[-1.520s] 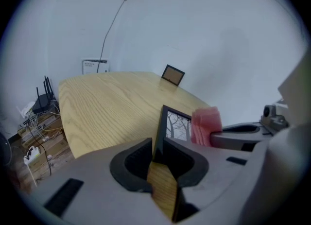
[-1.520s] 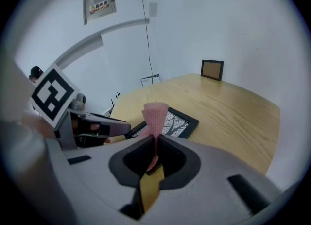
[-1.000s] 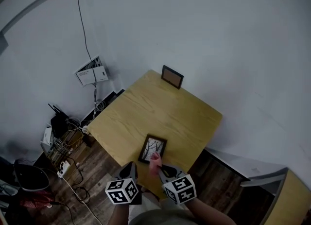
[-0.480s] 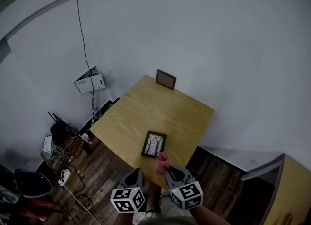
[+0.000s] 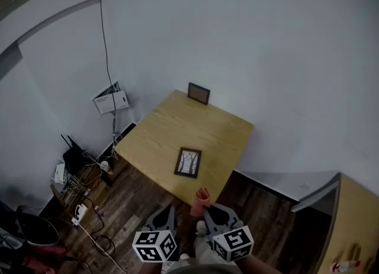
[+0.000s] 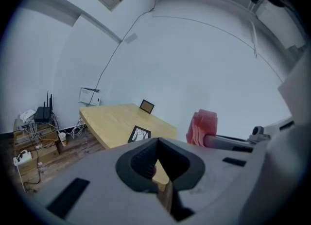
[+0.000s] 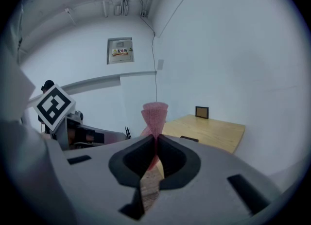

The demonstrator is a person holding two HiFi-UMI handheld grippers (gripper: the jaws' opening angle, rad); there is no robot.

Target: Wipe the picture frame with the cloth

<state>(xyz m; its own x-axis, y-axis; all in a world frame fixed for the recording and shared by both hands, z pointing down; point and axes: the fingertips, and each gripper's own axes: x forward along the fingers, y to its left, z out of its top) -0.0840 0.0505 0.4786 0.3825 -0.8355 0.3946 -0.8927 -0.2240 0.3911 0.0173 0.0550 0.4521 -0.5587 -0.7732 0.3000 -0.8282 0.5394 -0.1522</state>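
Around the light wooden square worktop (image 5: 177,126), in the head view: a white wall behind, a thin dark cable (image 5: 105,42) running down it, and a white wall box (image 5: 110,97) at 10 o'clock. On the dark plank floor (image 5: 133,205) at 8 o'clock, a black router (image 5: 73,151) amid tangled leads, with a white power strip (image 5: 79,212) nearer. At 4 o'clock, the corner of a wooden cabinet (image 5: 355,231).

On the worktop, a dark-framed picture of bare trees (image 5: 188,163), lying flat near the 6 o'clock edge. At the 12 o'clock corner, well apart from it, a small dark frame with a brown panel (image 5: 198,93), standing upright against the wall.

Both grippers off the worktop, over the floor at its 6 o'clock side, side by side, neither touching a frame. Between the right gripper (image 5: 204,210) and the flat picture – a pink ribbed cloth (image 5: 201,201), sticking up past the worktop's near edge.

Left gripper (image 5: 167,212): jaws closed tight, pad against pad, gripping nothing. Right gripper: jaws pinched onto the cloth, lower end caught between the pads, upper part fanning out above them at 12 o'clock in the right gripper view. In the left gripper view, the same cloth at 2 o'clock, beyond the closed jaws.

Counted – one worktop, two picture frames, one cloth, two grippers, each carrying one cube with square markers.
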